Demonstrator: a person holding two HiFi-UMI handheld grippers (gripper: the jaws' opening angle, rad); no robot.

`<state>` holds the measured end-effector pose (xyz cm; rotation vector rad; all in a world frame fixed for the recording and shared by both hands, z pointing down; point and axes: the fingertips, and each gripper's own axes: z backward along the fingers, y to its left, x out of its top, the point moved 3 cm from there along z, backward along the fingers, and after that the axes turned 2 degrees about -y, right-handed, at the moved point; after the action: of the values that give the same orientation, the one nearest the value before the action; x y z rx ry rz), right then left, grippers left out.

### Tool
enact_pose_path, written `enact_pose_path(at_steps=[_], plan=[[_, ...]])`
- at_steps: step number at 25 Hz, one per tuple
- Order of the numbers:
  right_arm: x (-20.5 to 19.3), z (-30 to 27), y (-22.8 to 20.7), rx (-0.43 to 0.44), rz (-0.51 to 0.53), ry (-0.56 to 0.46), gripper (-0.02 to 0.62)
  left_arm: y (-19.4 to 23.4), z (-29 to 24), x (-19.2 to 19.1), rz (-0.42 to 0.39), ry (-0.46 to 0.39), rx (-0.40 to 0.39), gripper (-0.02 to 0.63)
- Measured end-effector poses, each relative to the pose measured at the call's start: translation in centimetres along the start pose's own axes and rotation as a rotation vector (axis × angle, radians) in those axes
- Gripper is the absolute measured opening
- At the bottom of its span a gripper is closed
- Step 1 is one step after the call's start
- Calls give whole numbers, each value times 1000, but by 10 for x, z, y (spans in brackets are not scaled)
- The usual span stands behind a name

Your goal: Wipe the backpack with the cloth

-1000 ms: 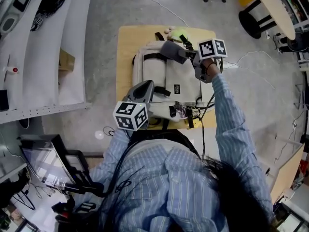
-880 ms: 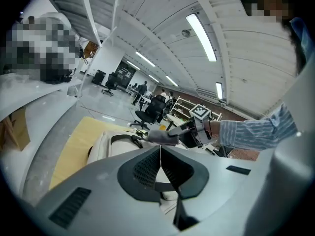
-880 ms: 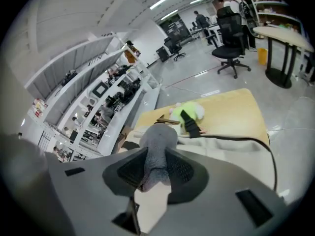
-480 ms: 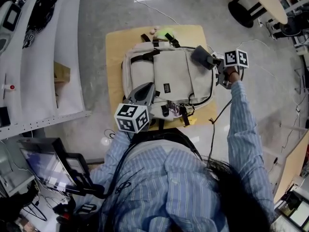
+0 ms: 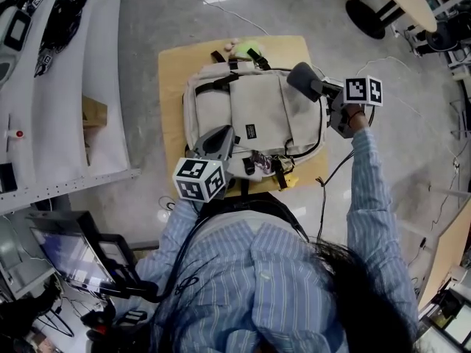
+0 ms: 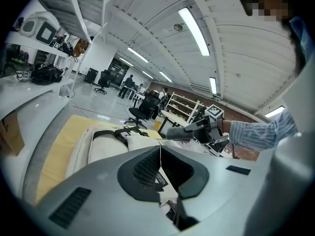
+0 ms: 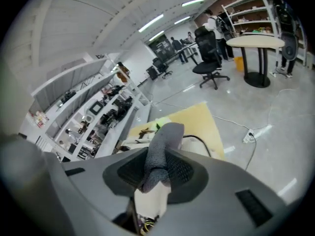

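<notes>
A beige backpack (image 5: 257,109) with black straps lies flat on a small wooden table (image 5: 171,87). My right gripper (image 5: 313,85) is shut on a grey cloth (image 5: 300,78), which sits at the backpack's upper right edge. In the right gripper view the cloth (image 7: 160,151) hangs folded between the jaws, with pale backpack fabric (image 7: 152,198) below. My left gripper (image 5: 219,137) rests on the backpack's near left corner, jaws shut. The left gripper view looks over the backpack (image 6: 106,144) toward the cloth (image 6: 177,132).
A green object and a small pale one (image 5: 246,48) lie at the table's far edge. White shelving (image 5: 66,72) with a cardboard box (image 5: 94,112) runs along the left. A round table (image 5: 412,6) and floor cables (image 5: 327,175) are at the right.
My right gripper carried the cloth from the backpack's upper middle out to its right edge, then held near there. The left gripper stayed on the near left corner.
</notes>
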<state>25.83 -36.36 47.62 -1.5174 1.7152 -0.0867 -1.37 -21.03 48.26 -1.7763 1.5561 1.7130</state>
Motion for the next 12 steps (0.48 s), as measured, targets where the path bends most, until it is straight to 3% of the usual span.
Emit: enact_pose_path(at_steps=[6,12], plan=[[-14,-50,135,280,161,45,107,16,17,0,17,-30,64,8],[-62,-118,236,480,164,169,106,32,41,2,47,-66,141,8]])
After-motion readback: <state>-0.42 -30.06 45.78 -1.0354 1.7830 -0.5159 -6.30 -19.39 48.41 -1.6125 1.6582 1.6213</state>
